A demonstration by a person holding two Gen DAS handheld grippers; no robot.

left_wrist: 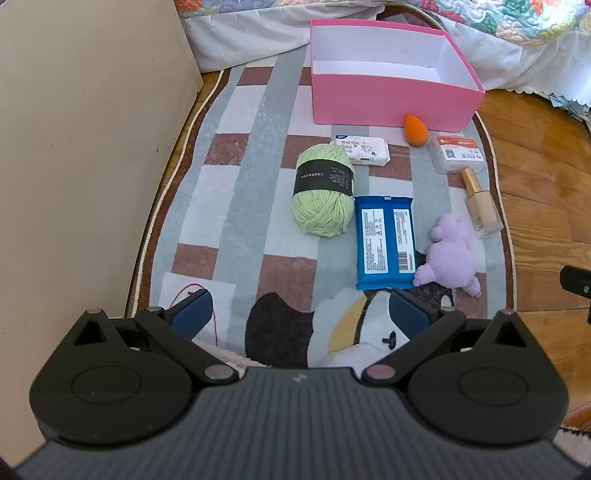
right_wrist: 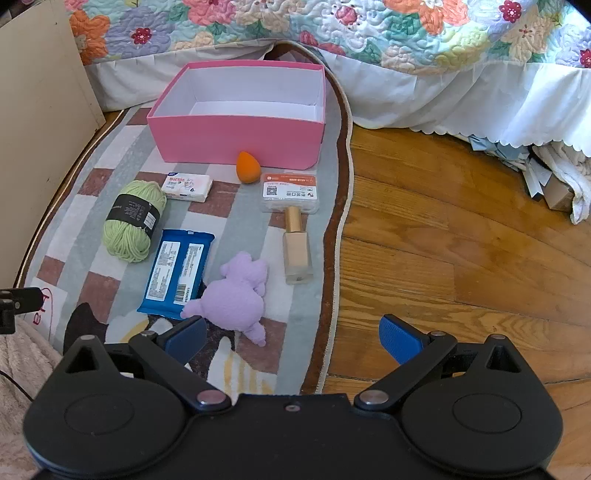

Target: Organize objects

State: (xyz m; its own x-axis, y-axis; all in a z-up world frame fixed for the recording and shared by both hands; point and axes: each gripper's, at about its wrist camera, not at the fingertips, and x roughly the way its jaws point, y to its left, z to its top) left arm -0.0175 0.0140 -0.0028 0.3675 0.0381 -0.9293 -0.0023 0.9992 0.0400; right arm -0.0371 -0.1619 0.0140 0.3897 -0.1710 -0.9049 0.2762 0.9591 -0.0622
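Seven loose items lie on a rug [left_wrist: 229,206] in front of an empty pink box [left_wrist: 391,99].
Nearest the box sit an orange sponge [left_wrist: 416,129] and tissue pack [left_wrist: 360,149]; nearer lie green yarn [left_wrist: 323,190], blue wipes [left_wrist: 386,242], a purple plush [left_wrist: 450,254]. Both the left claw [left_wrist: 301,317] and right claw [right_wrist: 293,338] hover spread, holding nothing.

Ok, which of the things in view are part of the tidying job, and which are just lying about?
Job:
open pink cardboard box
green yarn ball
orange teardrop sponge
white tissue pack
blue wipes packet
purple plush toy
clear labelled case
gold-capped foundation bottle

Lying about:
floral quilt
crumpled white cloth
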